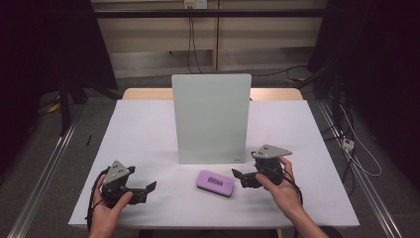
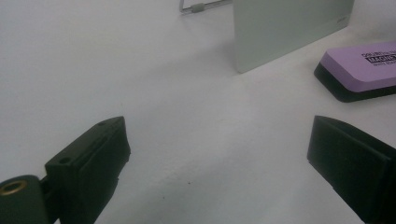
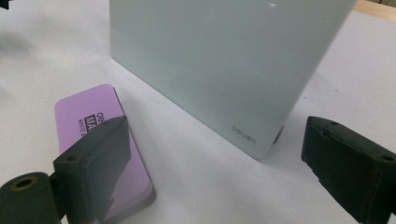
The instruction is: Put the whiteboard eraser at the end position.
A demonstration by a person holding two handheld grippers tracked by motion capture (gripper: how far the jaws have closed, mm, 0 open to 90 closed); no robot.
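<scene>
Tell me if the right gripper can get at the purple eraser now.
Probably yes: the right gripper is open beside the eraser, with bare table between them; the upright board stands behind.

Board [image 3: 219, 60] before my jaws: "deli" logo at lower corner. Purple eraser [image 2: 369, 65]: black label, "MAGNE…" partly legible, remainder unreadable.

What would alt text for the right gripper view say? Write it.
The right gripper has its black fingers open above a white table, a purple eraser lying partly behind one of them, with an upright pale glass board beyond.
</scene>
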